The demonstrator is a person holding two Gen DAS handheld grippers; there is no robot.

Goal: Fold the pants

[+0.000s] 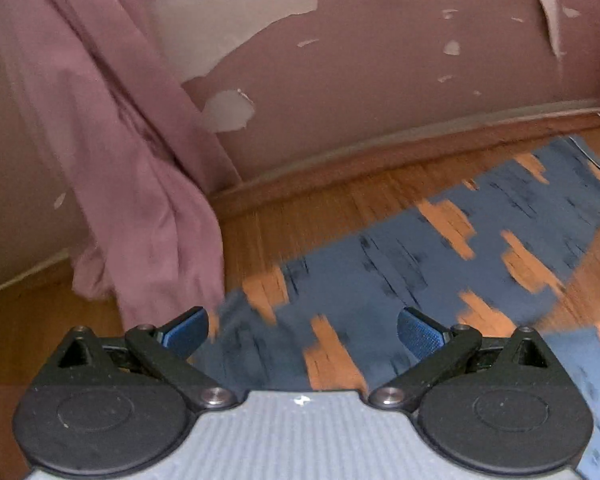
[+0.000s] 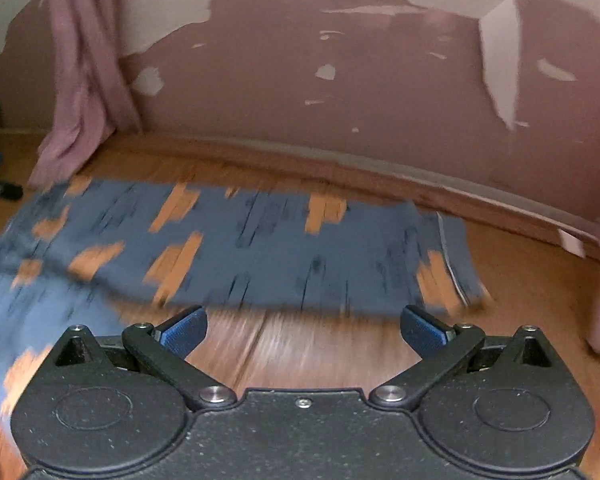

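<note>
Lying flat on the brown wooden floor (image 2: 324,348) near the wall, the blue pants with orange patches (image 2: 260,240) are stretching sideways across the right wrist view. Left hand-held gripper (image 1: 303,330) is hovering over the fabric, jaws spread and gripping nothing. Right hand-held gripper (image 2: 304,328) is hovering over bare floor just short of the pants' near edge, jaws likewise spread. A mauve curtain (image 1: 140,184) is hanging at left.
</note>
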